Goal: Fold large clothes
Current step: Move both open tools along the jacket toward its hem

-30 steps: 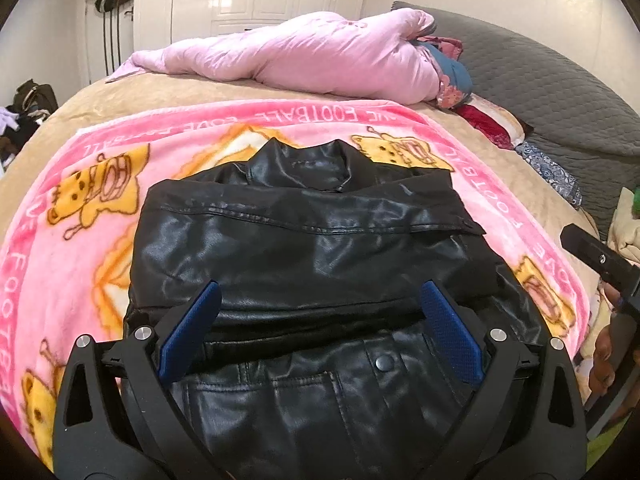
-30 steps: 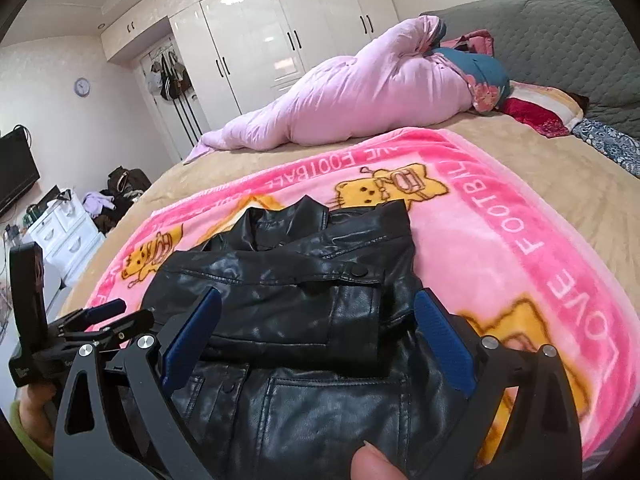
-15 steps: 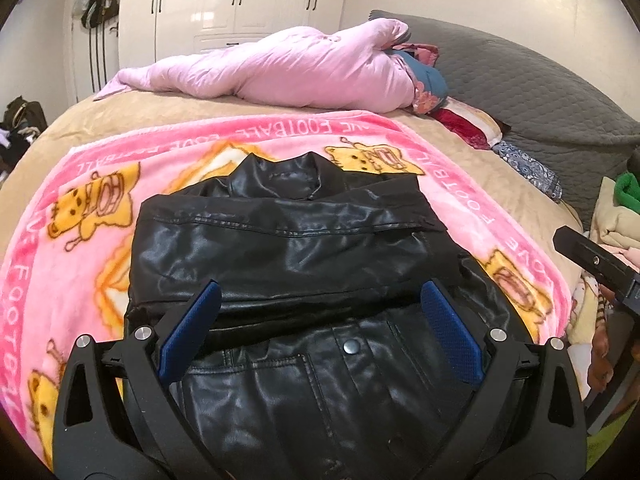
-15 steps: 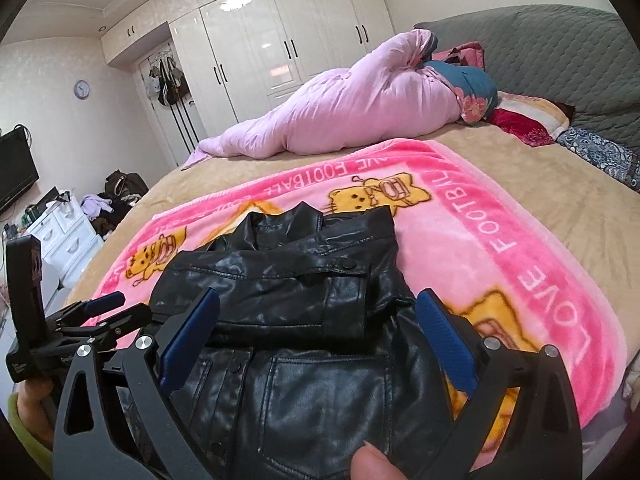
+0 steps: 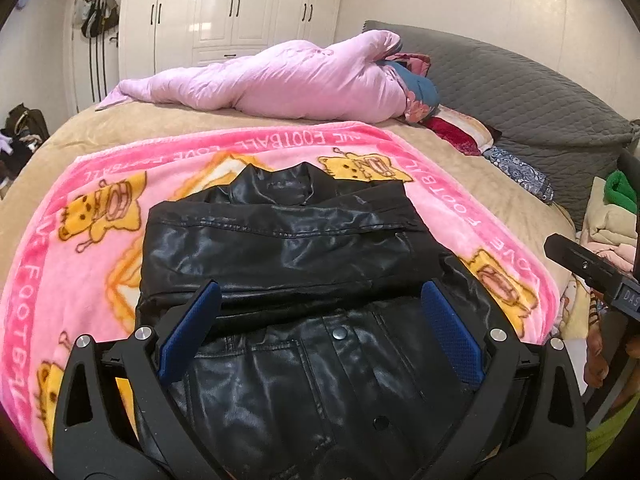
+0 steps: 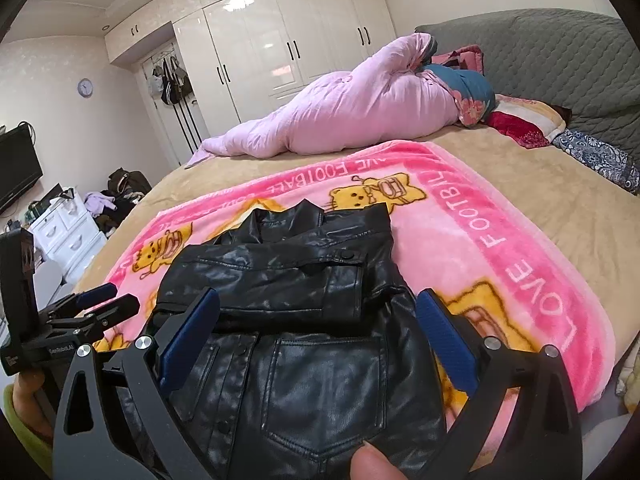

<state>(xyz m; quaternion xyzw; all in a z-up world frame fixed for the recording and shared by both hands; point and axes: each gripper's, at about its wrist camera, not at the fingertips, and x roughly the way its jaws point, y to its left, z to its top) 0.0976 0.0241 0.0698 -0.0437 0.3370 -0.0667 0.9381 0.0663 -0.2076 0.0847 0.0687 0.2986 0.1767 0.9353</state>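
A black leather jacket (image 5: pixel 288 252) lies on a pink cartoon blanket (image 5: pixel 80 240) on the bed, collar far from me, both sleeves folded across its chest. It also shows in the right wrist view (image 6: pixel 296 300). My left gripper (image 5: pixel 320 312) hovers open over the jacket's lower front, holding nothing. My right gripper (image 6: pixel 316 316) is open and empty above the jacket's lower right pocket. The left gripper also shows at the left edge of the right wrist view (image 6: pixel 100 300).
A rolled pink quilt (image 5: pixel 288 80) and pillows (image 5: pixel 460 132) lie at the bed's far side, by a grey headboard (image 5: pixel 520 92). White wardrobes (image 6: pixel 288 48) stand behind. A white drawer unit (image 6: pixel 64 228) and clutter stand left. Folded clothes (image 5: pixel 608 224) sit right.
Both grippers have drawn back toward the jacket's hem and risen a little; more of the lower jacket is in view. Both stay open. The jacket has not moved.
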